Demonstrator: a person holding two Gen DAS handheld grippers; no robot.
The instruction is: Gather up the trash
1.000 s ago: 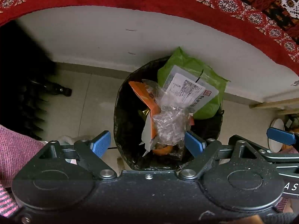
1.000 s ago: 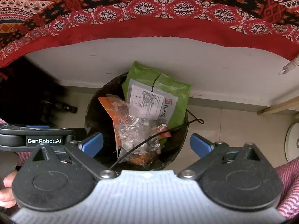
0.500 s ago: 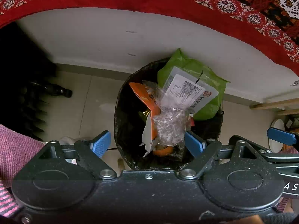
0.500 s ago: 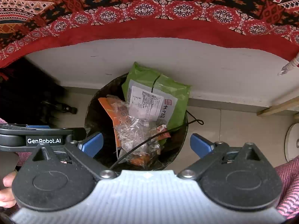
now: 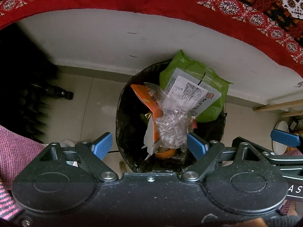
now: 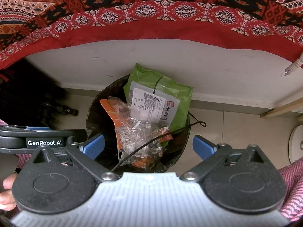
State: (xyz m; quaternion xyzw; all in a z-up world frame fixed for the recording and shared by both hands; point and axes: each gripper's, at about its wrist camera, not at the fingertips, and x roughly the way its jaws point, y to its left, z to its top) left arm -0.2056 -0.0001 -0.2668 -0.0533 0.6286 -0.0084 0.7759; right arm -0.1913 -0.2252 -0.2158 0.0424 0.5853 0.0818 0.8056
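Both grippers, left and right, hang wide apart and empty, straight above the bin. The trash stands upright below them. Left looks a bit nearer, though that's hard to judge through the fisheye.

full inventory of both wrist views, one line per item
trash bin: 1, black-lined, on the floor by the wall
green packet: 1, green with white printed label, sticking out of the bin's far side
orange wrapper: 1, orange, in the bin left of the packet
clear plastic bag: 1, transparent, crumpled, middle of the bin
black cord: 1, black, over the bin's right rim
patterned cloth: 1, red and black, hanging above the wall
dark bottle: 1, lying on the floor at left
left hand-held gripper: 1, black with blue pads, open above the bin
right hand-held gripper: 1, black with blue pads, open above the bin
sleeve: pink knit, left edge
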